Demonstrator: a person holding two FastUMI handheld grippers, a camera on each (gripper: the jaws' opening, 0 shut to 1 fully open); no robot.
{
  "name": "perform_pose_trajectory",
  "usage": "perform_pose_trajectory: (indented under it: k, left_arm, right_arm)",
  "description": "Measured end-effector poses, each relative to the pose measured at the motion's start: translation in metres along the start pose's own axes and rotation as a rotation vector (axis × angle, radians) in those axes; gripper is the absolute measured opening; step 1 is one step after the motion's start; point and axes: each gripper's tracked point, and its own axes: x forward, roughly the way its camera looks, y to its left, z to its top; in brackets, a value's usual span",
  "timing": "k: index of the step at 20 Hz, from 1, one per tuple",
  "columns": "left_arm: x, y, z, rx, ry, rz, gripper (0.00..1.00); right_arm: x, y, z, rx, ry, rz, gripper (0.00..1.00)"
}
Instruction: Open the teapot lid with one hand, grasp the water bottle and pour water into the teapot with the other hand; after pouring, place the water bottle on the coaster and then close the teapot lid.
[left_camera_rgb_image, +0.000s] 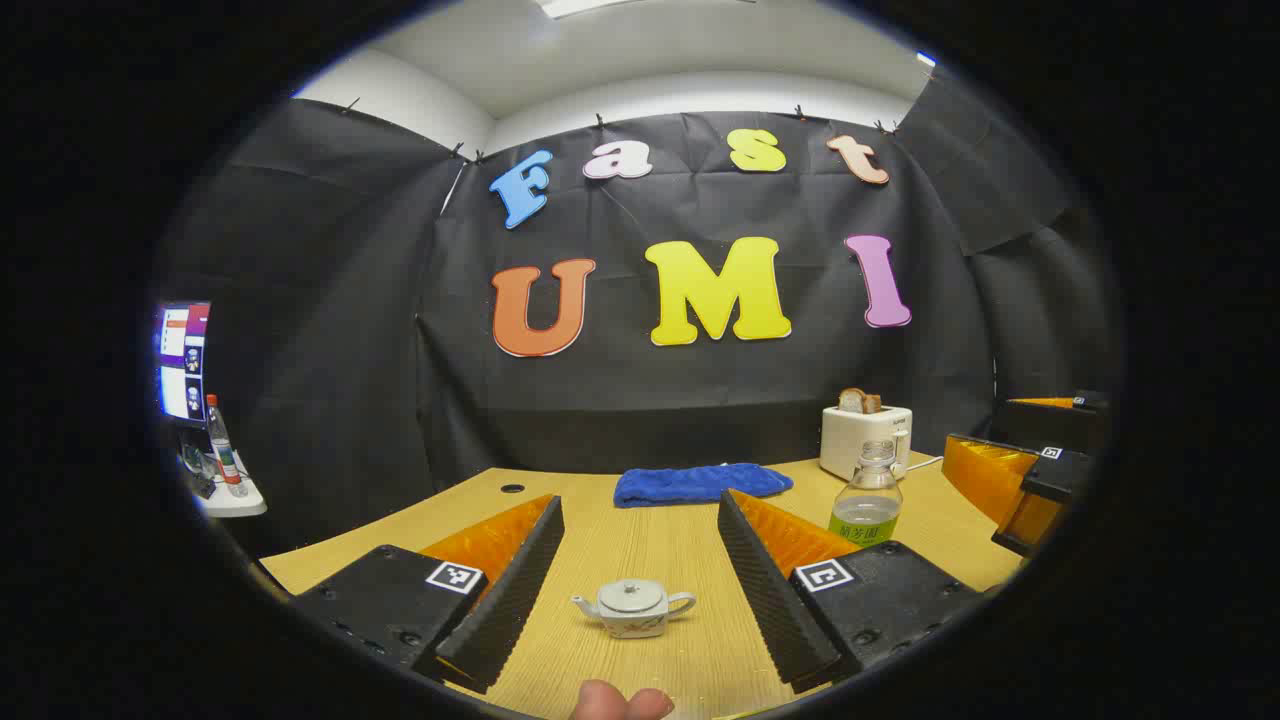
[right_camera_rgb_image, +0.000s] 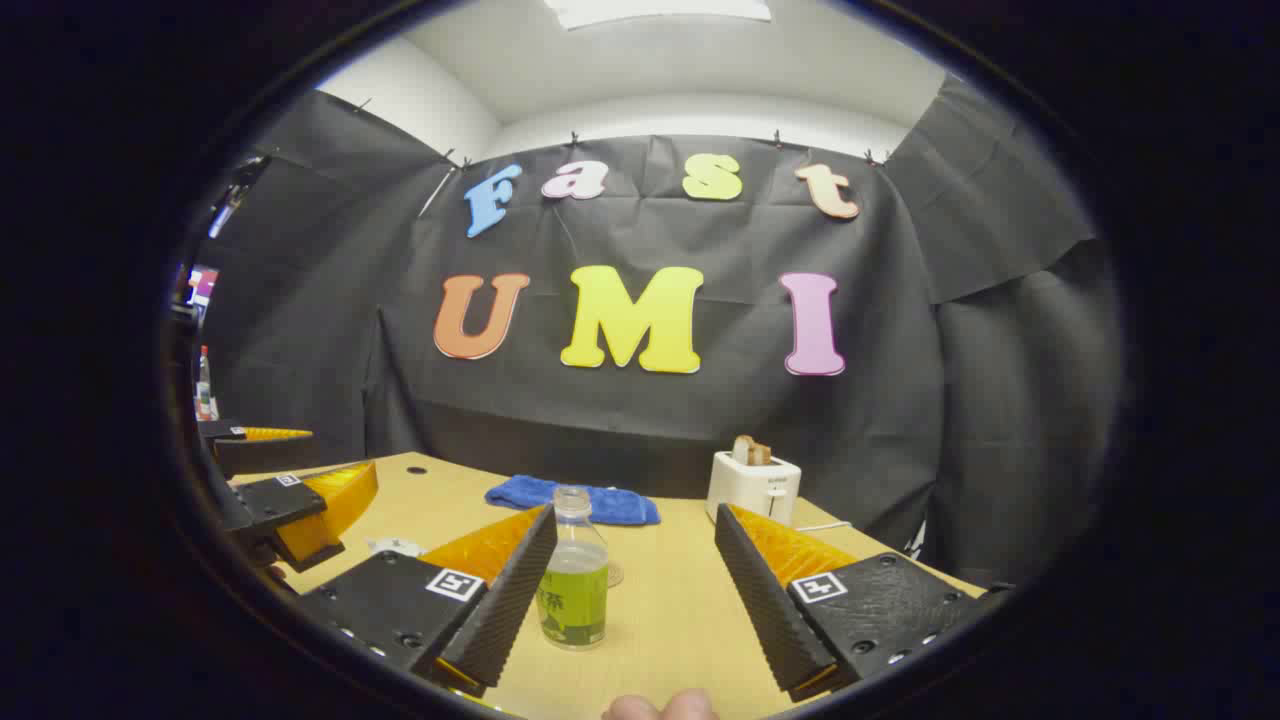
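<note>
Landmark: water bottle (right_camera_rgb_image: 574, 570) — standing on the table (right_camera_rgb_image: 660, 620).
Behind it: towel (right_camera_rgb_image: 572, 500), lying flat.
Behind, to its right: toaster (right_camera_rgb_image: 753, 487) — bread (right_camera_rgb_image: 751, 450) in its slots.
To its left: teapot (left_camera_rgb_image: 633, 606), well apart, lid on.

The bench (left_camera_rgb_image: 650, 540) looks like pale wood. The teapot (left_camera_rgb_image: 632, 607) is shiny white china, the water bottle (right_camera_rgb_image: 573, 580) clear plastic, the towel (left_camera_rgb_image: 700, 484) fuzzy blue cloth.

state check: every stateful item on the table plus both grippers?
teapot: upright, lid on
water bottle: upright, uncapped, partly filled
toaster: bread sticking up
blue towel: lying bunched
left gripper: open
right gripper: open
</note>
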Motion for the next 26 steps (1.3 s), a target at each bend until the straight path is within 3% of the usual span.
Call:
perform_pose_trajectory:
  k: [13, 26]
  left_arm:
    - [0.005, -0.003, -0.016, -0.008, 0.032, 0.013, 0.97]
    - [0.016, -0.002, -0.04, -0.008, 0.085, 0.031, 0.97]
  right_arm:
    - [0.005, -0.002, -0.006, -0.005, 0.006, 0.003, 0.92]
    - [0.007, -0.018, -0.019, -0.005, 0.01, -0.008, 0.95]
